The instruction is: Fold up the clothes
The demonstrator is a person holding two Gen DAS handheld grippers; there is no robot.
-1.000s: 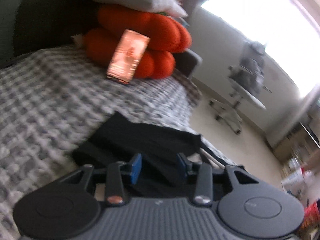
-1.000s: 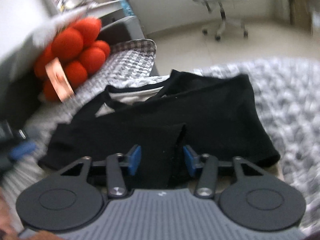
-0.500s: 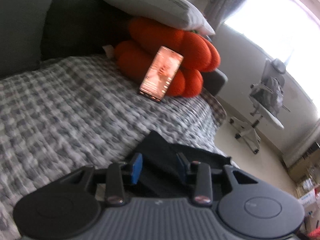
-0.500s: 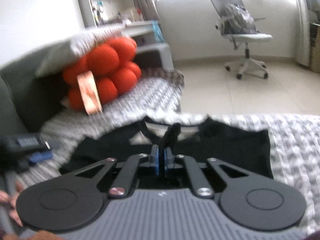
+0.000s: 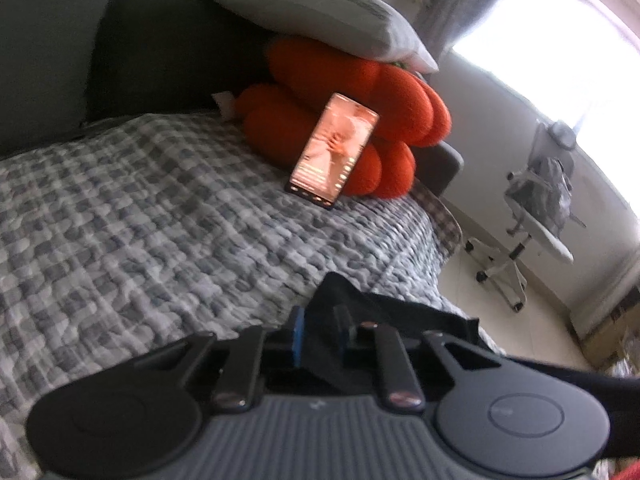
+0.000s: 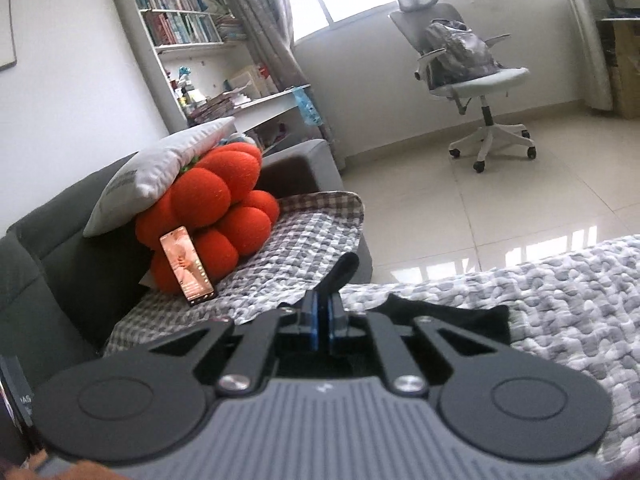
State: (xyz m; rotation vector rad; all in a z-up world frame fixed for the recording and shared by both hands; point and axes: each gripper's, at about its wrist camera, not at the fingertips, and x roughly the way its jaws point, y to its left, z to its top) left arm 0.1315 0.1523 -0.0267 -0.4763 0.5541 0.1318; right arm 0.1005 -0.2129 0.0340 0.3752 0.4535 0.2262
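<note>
The black garment (image 6: pixel 452 316) lies mostly hidden, perhaps bunched, behind the right claw (image 6: pixel 325 320).

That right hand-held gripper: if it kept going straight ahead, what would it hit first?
Probably the grey checked blanket just beyond the black garment pinched in the right hand-held gripper; depth is hard to judge.

One black garment (image 6: pixel 448 316), one phone (image 6: pixel 187 266), one orange cushion (image 6: pixel 216 212), one grey pillow (image 6: pixel 160 168), one office chair (image 6: pixel 468 76), one bookshelf (image 6: pixel 180 28), two grippers (image 5: pixel 320 334) (image 6: pixel 326 320).
</note>
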